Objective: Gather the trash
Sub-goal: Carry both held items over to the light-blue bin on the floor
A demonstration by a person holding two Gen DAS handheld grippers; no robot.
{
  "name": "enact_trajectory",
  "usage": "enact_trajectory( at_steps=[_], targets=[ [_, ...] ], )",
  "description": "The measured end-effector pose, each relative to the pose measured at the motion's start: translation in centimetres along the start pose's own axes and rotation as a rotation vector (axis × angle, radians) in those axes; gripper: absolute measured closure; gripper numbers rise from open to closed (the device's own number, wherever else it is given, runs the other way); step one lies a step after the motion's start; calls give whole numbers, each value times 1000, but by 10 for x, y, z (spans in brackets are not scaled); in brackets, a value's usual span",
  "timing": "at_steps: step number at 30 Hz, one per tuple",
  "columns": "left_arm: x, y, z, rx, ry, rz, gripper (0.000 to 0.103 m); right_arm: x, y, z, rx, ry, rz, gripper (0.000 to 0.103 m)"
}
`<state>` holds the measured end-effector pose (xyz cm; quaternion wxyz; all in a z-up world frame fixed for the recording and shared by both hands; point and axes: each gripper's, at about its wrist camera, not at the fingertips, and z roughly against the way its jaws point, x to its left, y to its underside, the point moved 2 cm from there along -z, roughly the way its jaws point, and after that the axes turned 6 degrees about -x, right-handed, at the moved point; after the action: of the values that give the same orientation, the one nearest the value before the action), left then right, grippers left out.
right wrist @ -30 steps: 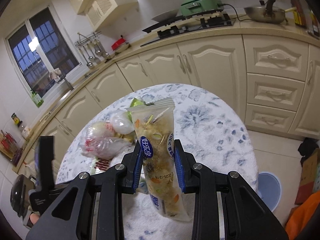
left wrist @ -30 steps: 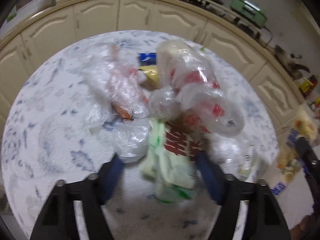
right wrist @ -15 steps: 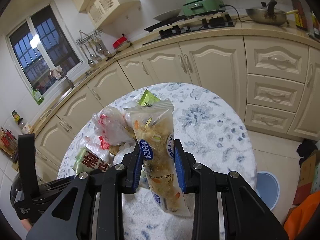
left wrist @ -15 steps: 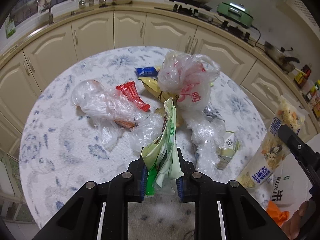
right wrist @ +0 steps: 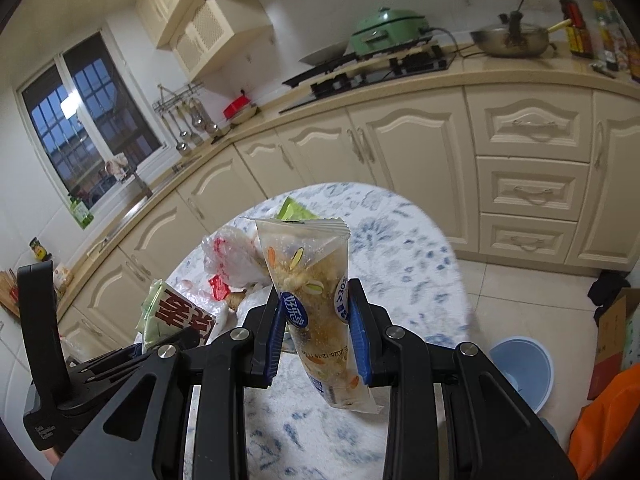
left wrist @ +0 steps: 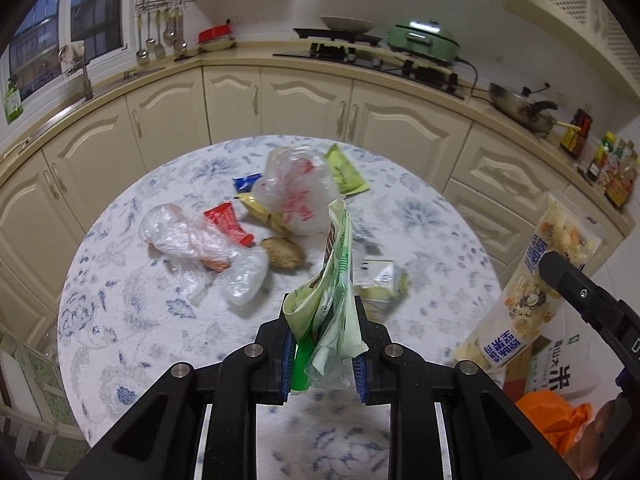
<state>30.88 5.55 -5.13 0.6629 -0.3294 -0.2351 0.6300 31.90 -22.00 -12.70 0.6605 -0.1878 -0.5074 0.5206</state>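
My left gripper is shut on a crumpled green and white wrapper, held above the near side of the round table. That wrapper also shows at the lower left of the right wrist view. My right gripper is shut on a clear snack pouch with a blue label, seen again as the pouch at the right of the left wrist view. On the table lie a white plastic bag, a clear bag, a red wrapper, a green packet and a small carton.
A blue bin stands on the tiled floor right of the table, beside a cardboard box. Cream cabinets curve behind the table, with a stove and a green pot on the counter. Something orange is at the lower right.
The left gripper closed on the green wrapper and lifted it off the pile, drawing back from the table. The right gripper, holding the pouch, shifted a little.
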Motion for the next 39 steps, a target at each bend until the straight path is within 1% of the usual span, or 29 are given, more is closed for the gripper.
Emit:
enact_trajectory(
  at_steps=[3,6,11,16,19,22,25,32,38,39],
  targets=[
    [-18,1,6,-8,34,-27,83,-12,-4,17,-28,21,-16,73],
    [-37,1,7,1,68,-52,83,-26,-8,34,-59,49,-28,73],
    [-74,3,6,12,118,-93,83,-59,-14,61,-94,110,-70,73],
    [-114,3,-3,28,150,-138,83,-98,-17,83,-112,168,-110,73],
    [-142,3,-16,53,174,-168,83,-122,-19,93,-116,204,-132,73],
    [-170,5,-34,75,186,-201,83,-147,-20,101,-117,238,-147,73],
    [-202,9,-58,115,204,-239,83,-174,-16,104,-101,269,-174,73],
    [-266,15,-118,203,237,-313,83,-230,-5,102,-57,331,-251,73],
    [-306,19,-168,257,229,-358,82,-276,4,100,-30,387,-314,73],
    [-311,19,-176,270,226,-362,80,-280,5,100,-26,393,-319,73]
  ],
)
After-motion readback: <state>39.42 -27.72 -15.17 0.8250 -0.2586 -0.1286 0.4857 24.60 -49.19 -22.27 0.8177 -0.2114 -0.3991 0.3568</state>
